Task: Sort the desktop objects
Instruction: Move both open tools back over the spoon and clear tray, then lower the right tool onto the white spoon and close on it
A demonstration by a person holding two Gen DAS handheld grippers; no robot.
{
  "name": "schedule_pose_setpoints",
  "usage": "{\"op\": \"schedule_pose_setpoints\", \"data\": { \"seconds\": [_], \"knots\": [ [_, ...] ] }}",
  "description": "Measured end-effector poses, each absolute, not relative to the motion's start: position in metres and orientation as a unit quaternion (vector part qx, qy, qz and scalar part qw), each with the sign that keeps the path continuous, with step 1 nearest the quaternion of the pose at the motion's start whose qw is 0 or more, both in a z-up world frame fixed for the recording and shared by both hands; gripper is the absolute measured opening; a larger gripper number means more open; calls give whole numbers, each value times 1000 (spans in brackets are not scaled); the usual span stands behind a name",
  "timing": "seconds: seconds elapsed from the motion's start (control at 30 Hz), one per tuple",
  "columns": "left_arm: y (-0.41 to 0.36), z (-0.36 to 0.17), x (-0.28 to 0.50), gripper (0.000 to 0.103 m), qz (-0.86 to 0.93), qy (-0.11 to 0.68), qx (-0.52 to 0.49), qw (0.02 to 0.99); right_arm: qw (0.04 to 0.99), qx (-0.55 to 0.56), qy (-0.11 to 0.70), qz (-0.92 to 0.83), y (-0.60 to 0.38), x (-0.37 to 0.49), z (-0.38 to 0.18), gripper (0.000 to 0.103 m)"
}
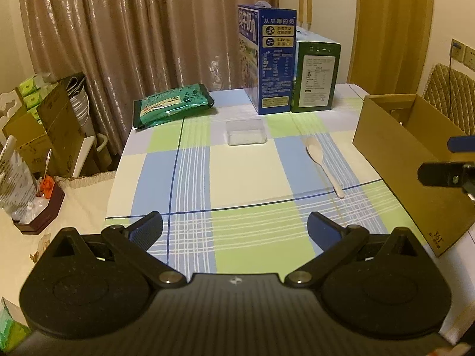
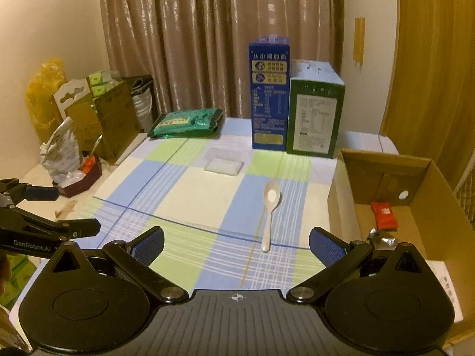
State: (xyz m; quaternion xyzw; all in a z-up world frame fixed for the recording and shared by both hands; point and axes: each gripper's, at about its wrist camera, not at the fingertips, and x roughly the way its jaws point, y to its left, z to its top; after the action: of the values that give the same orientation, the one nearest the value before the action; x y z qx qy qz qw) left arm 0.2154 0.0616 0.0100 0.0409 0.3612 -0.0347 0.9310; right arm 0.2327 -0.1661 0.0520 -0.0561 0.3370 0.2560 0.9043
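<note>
We judge the sorting as partly done: a red packet [image 2: 384, 215] and a crumpled foil piece [image 2: 383, 239] already lie in the cardboard box [image 2: 350, 178]. The spoon [image 2: 270, 207] and the clear plastic case [image 2: 223, 163] wait on the worktop [image 2: 184, 190]. Only the right wrist view shows the inside of the box. Our left tongs [image 1: 234, 231] and right tongs [image 2: 236, 244] are both spread and hold nothing.
</note>
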Motion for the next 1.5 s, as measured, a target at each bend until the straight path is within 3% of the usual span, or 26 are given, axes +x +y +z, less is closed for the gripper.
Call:
{"op": "schedule_pose_setpoints", "data": {
  "seconds": [0.67,0.77,1.23,1.5],
  "knots": [
    [79,-54,301,102,-32,368,27,929,921,-31,318,225,-141,329,-32,100],
    [78,-66,325,102,-38,363,31,930,926,-34,306,217,-133,348,-52,90],
    [57,-109,415,102,-76,348,51,933,925,-48,318,201,-120,425,-125,59],
    [54,-121,432,102,-85,346,58,932,928,-76,297,211,-112,429,-136,56]
  ]
}}
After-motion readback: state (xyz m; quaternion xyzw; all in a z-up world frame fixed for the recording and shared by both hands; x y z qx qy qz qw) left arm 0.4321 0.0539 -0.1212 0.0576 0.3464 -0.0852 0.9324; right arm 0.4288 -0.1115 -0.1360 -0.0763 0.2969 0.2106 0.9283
